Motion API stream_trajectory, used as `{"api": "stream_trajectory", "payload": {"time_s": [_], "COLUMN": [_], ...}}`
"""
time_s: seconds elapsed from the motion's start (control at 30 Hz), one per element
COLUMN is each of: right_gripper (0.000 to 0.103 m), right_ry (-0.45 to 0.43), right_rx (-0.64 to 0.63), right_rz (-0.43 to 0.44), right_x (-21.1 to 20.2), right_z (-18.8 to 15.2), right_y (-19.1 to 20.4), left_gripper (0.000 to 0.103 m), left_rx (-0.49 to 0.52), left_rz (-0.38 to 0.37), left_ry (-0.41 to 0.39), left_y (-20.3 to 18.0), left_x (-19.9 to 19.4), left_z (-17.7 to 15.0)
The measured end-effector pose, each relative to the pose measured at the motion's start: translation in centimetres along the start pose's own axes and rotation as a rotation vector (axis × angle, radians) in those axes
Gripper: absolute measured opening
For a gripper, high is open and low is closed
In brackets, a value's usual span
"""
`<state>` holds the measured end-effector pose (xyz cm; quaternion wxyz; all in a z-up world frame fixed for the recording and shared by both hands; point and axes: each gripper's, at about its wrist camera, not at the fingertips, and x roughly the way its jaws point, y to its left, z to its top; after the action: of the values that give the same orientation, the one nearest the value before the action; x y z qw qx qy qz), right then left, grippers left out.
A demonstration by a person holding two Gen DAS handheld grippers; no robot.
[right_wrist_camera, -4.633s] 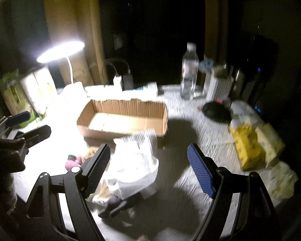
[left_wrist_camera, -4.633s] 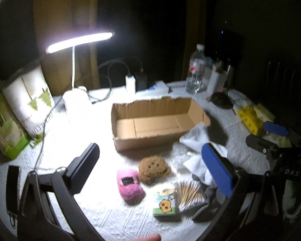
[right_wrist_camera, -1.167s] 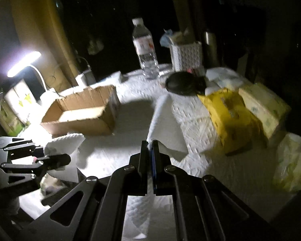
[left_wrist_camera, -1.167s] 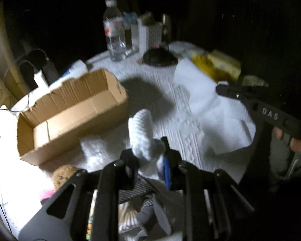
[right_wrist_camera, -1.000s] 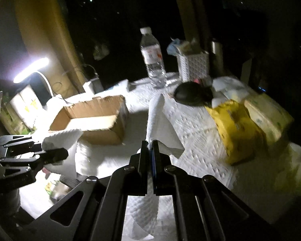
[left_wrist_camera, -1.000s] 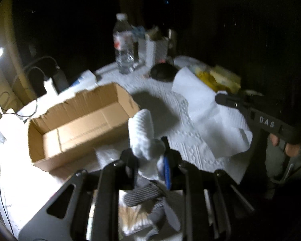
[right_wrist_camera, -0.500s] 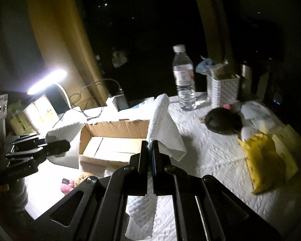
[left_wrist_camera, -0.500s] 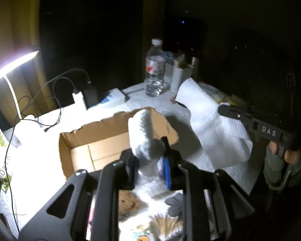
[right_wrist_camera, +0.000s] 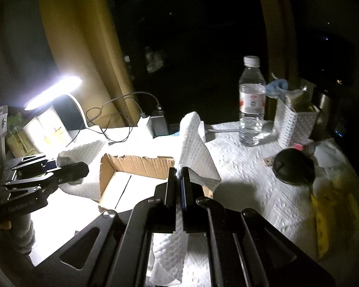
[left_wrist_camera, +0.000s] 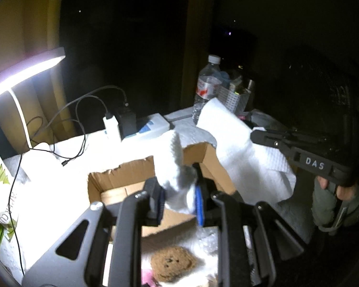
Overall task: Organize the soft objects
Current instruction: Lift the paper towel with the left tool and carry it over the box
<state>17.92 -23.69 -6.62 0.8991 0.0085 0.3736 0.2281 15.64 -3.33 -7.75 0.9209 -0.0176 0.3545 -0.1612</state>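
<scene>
Above the cardboard box (right_wrist_camera: 141, 179), both the left gripper (left_wrist_camera: 178, 198) and right gripper (right_wrist_camera: 178, 186) pinch one limp, tearable paper towel (right_wrist_camera: 193, 148) by opposite edges, best gripped near corners.

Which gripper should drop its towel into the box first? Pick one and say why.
Probably left. The left gripper holds its towel over the box opening. The right gripper and its towel sit near the box's right end.
</scene>
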Motion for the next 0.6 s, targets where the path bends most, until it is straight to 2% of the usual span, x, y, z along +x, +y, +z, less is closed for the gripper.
{"api": "stream_trajectory", "payload": {"time_s": [0.27,0.6], "right_gripper": [0.003,0.003], "right_ry": [0.046,0.134], "right_rx": [-0.009,0.002], "right_rz": [0.009,-0.011], "right_x": [4.0,9.3], "right_z": [1.0,-0.1], "right_y": [-0.4,-2.0], "left_gripper": [0.02,0.02], "left_rx": [-0.032,-0.07], "left_rz": [-0.019,-0.026], "left_ry": [0.019,0.08], "left_y": [1.5,2.1], "left_x": [3.0,7.1], "left_z": [0.4,-0.1]}}
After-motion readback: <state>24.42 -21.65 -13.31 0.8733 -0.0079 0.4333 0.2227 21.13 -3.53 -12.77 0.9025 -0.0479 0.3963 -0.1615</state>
